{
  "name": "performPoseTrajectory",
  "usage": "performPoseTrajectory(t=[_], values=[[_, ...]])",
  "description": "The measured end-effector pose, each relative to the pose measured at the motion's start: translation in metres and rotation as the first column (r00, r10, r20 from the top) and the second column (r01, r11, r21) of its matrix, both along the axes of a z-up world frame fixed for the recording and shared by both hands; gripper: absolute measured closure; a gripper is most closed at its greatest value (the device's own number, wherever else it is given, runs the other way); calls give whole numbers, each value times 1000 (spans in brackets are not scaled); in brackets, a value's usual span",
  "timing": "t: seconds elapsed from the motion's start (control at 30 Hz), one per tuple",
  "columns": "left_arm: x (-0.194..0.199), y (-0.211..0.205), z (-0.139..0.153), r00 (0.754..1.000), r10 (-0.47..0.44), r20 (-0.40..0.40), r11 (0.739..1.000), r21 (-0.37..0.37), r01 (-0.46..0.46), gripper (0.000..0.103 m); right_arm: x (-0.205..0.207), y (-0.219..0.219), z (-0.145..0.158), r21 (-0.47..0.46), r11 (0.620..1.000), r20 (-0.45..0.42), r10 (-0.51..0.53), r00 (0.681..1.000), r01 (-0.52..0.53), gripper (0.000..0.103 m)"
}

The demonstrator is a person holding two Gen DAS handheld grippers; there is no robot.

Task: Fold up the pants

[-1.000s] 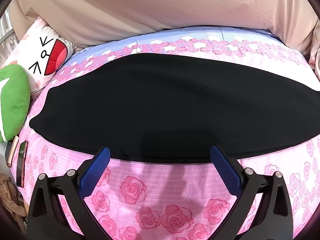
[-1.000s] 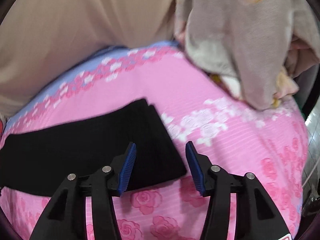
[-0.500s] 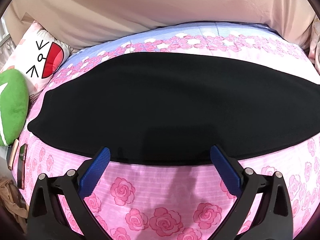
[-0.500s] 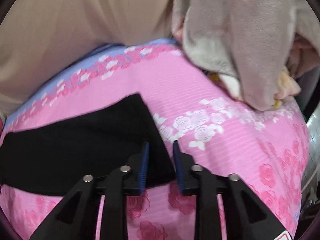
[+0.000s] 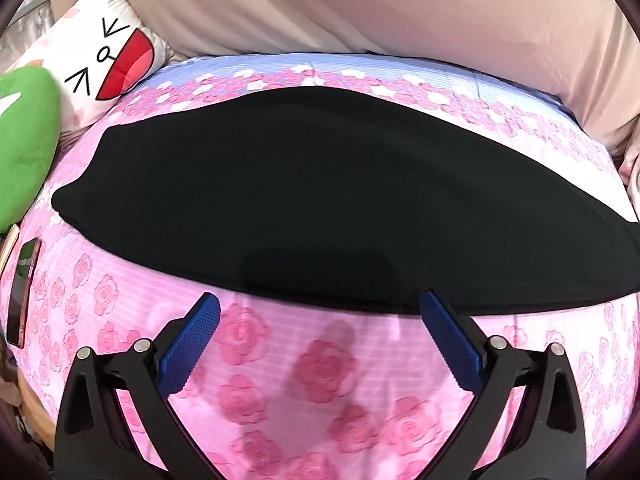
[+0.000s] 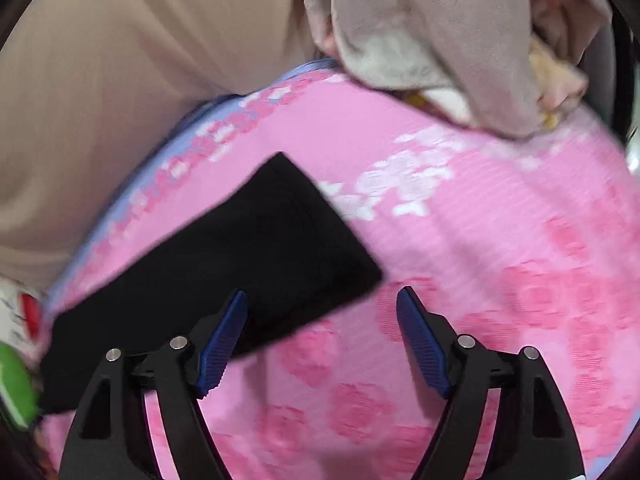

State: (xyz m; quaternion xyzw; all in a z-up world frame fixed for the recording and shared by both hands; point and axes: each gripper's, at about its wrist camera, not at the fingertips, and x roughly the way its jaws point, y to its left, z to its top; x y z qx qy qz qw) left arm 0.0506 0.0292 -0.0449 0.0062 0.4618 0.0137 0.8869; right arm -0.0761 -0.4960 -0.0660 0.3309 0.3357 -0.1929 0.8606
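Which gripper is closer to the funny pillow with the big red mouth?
Left. The left gripper hangs over the black pants' near edge, with the pillow up at its left. The right gripper, jaws opening, is at the pants' far end, with the pillow barely showing.

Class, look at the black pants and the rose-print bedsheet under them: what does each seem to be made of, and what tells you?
Black pants: probably a soft matte knit; no shine, and no weave shows. Rose-print bedsheet: likely thin woven cotton or a blend; fine ribbed lines cross the printed pink roses, matte finish.
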Motion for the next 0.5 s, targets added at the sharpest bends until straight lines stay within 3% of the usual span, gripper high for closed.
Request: performPoseTrajectory(t=[0.03,0.1,0.13,0.17,0.23,0.33,0.4,0.5], values=[[0,4,-1,1000,1,-1,1000,-4,-1,5,4,-1,-1,25,1000,11,-18,1000,18,34],[0,13,-2,1000,6,-2,1000,-17,-6,5,19,5,4,-31,999,-39,-37,999,36,83],[1,17,-2,1000,8,-5,1000,-24,-8,5,23,8,7,3,1000,-15,-24,1000,24,89],[1,22,-1,1000,9,-4,999,-35,-10,5,29,17,19,23,999,29,-23,999,22,90],[1,30,1,1000,14,5,999,-47,-13,5,44,42,47,-39,999,60,25,998,-23,91],[2,44,2,1000,19,13,998,-67,-18,5,79,106,97,-117,979,132,182,974,-167,92],[3,54,2,1000,21,12,996,-84,-19,5,112,168,124,-178,939,148,322,935,-295,92],[1,69,3,999,30,17,995,-95,-29,5,156,255,133,-220,856,124,500,857,-467,92]])
